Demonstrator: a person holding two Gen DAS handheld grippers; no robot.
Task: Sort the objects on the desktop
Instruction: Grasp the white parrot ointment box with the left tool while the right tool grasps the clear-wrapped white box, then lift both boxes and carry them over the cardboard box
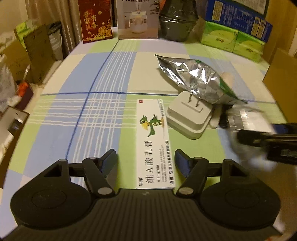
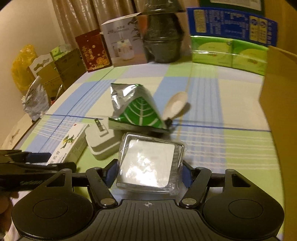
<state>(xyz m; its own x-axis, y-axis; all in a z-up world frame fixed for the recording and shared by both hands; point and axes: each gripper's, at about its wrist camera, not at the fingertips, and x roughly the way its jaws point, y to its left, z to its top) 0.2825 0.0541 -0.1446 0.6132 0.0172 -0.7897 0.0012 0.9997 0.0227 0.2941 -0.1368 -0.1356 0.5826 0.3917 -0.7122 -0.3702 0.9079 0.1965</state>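
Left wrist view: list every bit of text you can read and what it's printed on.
"维A酸乳膏" on the white ointment box between the open left gripper fingers.
"华邦" at that box's near corner; its fine print is too small.
"HUMIDIFIER" on the white humidifier box at the back.
Red gift box: gold characters, blurred.
Blue carton and green tissue packs: unreadable.

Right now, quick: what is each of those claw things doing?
Left gripper: open, its fingers on either side of the ointment box, not gripping.
Right gripper: shut on the clear packet.
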